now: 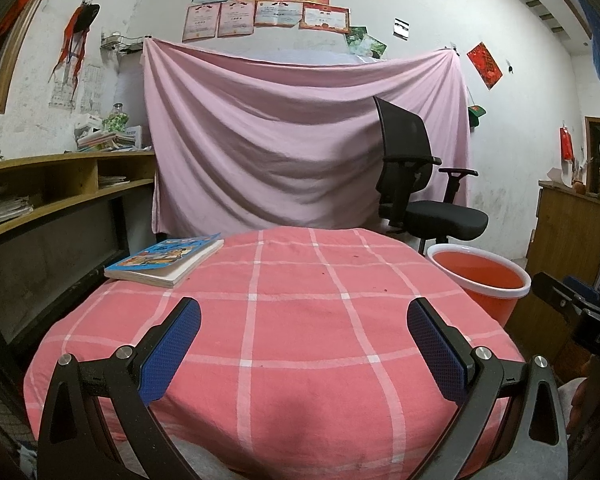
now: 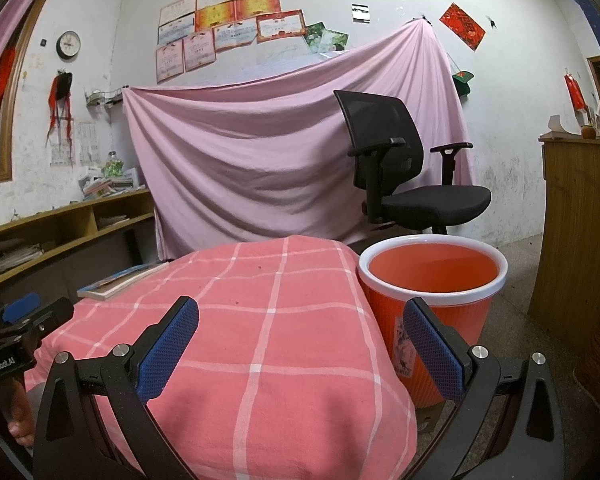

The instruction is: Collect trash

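I see no trash on the checked cloth [image 1: 292, 320] of the table, only a book [image 1: 166, 260] at its far left corner. The orange bin [image 2: 432, 280] stands on the floor just beside the table's right side, and what I see of its inside looks bare; its bottom is hidden from me. This scene fits two stages: the trash is already in the bin, or the trash lies somewhere outside both views.

So I judge that the careful thing is to look well before I reach for anything, and to leave the book alone.

My left gripper [image 1: 304, 340] hovers above the cloth with its blue pads spread wide, holding nothing and touching nothing. My right gripper [image 2: 300, 340] is spread just as wide and empty, over the table's right edge near the bin.
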`<state>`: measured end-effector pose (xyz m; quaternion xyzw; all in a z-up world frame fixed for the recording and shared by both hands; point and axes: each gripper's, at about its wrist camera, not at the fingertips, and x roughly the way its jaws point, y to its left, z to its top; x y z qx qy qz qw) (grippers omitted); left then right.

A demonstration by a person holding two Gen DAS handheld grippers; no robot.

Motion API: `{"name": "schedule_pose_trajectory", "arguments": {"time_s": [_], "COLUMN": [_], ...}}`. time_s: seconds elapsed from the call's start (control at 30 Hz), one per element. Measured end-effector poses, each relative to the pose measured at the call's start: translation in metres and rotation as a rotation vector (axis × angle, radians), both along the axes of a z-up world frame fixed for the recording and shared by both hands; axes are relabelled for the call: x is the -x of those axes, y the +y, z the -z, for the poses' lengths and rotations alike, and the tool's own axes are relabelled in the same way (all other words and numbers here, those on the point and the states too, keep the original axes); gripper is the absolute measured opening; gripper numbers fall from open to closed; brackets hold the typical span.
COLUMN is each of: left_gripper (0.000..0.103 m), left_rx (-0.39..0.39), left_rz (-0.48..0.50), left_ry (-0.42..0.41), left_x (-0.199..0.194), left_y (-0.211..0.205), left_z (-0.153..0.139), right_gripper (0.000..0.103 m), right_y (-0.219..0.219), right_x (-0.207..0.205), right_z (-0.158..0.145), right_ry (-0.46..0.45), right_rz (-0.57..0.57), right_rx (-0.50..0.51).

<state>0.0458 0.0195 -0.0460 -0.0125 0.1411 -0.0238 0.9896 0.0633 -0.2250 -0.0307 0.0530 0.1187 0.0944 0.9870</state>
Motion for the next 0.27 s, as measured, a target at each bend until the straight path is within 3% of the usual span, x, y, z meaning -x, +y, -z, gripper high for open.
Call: {"name": "schedule_pose_trajectory", "arguments": {"time_s": [0.27], "left_gripper": [0.101], "left_rx": [-0.002], "left_rz": [-0.001], "left_ry": [0.005], "left_x": [0.0010], "left_y": [-0.0025], "left_z": [-0.0004], "right_gripper": [0.103], "right_y": [0.0003], "right_x": [0.0001], "right_z": [-0.0005], "right_ry": [0.002], "right_rz": [-0.001], "right_rx": [0.001]}}
